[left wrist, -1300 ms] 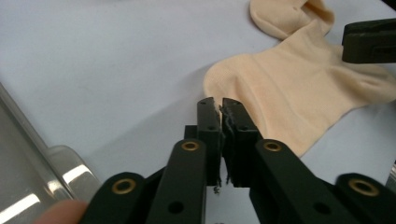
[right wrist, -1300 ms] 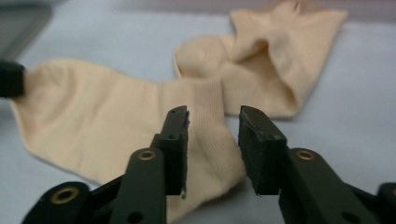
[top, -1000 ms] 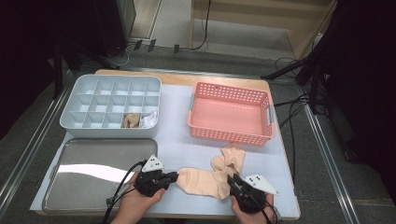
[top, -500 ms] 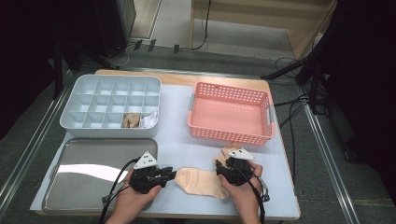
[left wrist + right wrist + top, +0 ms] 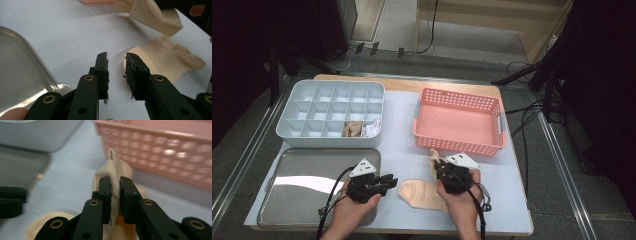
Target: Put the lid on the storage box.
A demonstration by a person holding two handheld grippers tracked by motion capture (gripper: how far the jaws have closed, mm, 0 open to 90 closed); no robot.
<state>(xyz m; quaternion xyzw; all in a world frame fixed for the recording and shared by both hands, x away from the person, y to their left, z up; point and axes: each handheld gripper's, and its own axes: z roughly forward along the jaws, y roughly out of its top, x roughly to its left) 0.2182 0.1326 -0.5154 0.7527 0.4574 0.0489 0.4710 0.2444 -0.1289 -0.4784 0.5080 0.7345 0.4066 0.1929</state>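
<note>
High view, right tool (image 5: pixel 438 169): clamped on beige sock (image 5: pixel 424 194), one end pulled up off the worktop (image 5: pixel 402 150) toward the pink basket (image 5: pixel 458 120); was lower and nearer the front edge 1 s ago, w/ sock lying flat.
High view, left tool (image 5: pixel 388 181): low by the steel tray (image 5: pixel 302 172), aimed at sock's other end; barely shifted.
High view, organizer: grey divided tray (image 5: pixel 331 111) at back left, small cloth items in two front cells.
Left tool view, tool (image 5: pixel 117 60): narrow gap, nothing between the pads; sock edge (image 5: pixel 165 60) just beside the right-hand pad, on the worktop (image 5: pixel 62 32). Jaws opened a bit, now steady.
Right tool view, tool (image 5: pixel 114 185): jaws just closed, sock fold (image 5: pixel 113 166) pinched between pads, standing upright; basket wall (image 5: pixel 162 152) close behind.
Meaning: pick-up of one end looks done; sock prob. being folded or lifted next, left tool not yet gripping.
</note>
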